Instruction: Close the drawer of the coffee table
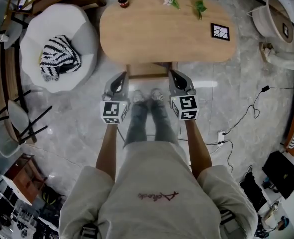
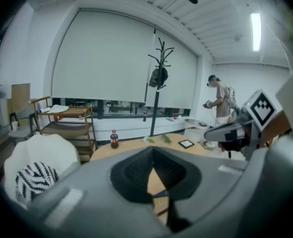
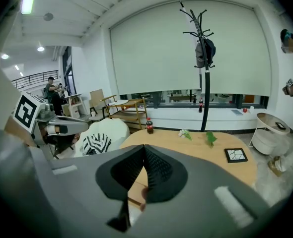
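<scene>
Head view, drawer (image 1: 148, 70) open, cola bottle (image 1: 122, 1), red label unreadable

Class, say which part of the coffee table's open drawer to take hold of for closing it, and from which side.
The front panel of the drawer, from the person's side: it juts from the coffee table toward them, offering a straight front to push.

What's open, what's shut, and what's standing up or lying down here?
Drawer: open, pulled out from under the coffee table.
Left claw: shut, nothing in it.
Right claw: shut, nothing in it.
Cola bottle: standing upright, cap on.
Picture frame: lying flat on the table.
</scene>
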{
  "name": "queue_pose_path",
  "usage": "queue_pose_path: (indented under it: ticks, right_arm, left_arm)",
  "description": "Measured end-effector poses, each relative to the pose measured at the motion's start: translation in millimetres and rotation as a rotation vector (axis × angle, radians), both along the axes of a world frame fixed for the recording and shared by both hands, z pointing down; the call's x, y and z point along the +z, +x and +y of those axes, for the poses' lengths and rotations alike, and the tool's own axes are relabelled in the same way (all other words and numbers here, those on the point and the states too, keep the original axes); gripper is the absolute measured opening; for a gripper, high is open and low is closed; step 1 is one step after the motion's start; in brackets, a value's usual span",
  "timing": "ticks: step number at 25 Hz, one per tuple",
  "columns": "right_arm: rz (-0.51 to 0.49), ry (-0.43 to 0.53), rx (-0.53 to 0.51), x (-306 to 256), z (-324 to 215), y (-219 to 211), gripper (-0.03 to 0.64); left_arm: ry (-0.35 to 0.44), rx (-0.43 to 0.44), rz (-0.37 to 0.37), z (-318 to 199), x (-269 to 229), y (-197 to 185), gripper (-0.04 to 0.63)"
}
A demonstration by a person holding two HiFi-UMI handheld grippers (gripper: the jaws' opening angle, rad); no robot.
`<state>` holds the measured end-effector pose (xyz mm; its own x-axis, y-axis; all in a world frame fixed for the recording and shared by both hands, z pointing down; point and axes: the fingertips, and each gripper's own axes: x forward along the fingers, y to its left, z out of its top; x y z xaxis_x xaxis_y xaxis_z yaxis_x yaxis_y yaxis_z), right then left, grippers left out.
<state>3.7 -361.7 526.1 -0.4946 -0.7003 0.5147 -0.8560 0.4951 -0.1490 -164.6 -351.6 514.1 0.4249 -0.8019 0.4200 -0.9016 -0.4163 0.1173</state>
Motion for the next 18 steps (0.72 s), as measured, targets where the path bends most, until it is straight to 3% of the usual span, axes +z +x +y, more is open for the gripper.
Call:
queue_pose_path:
  ticks: [18]
  right_arm:
    - [0.024,-0.145,-0.028,175.5,57.8,8.1,0.003]
  left_arm:
    - [-0.121,0.014,-0.006,37.7,177.8,6.1,0.002]
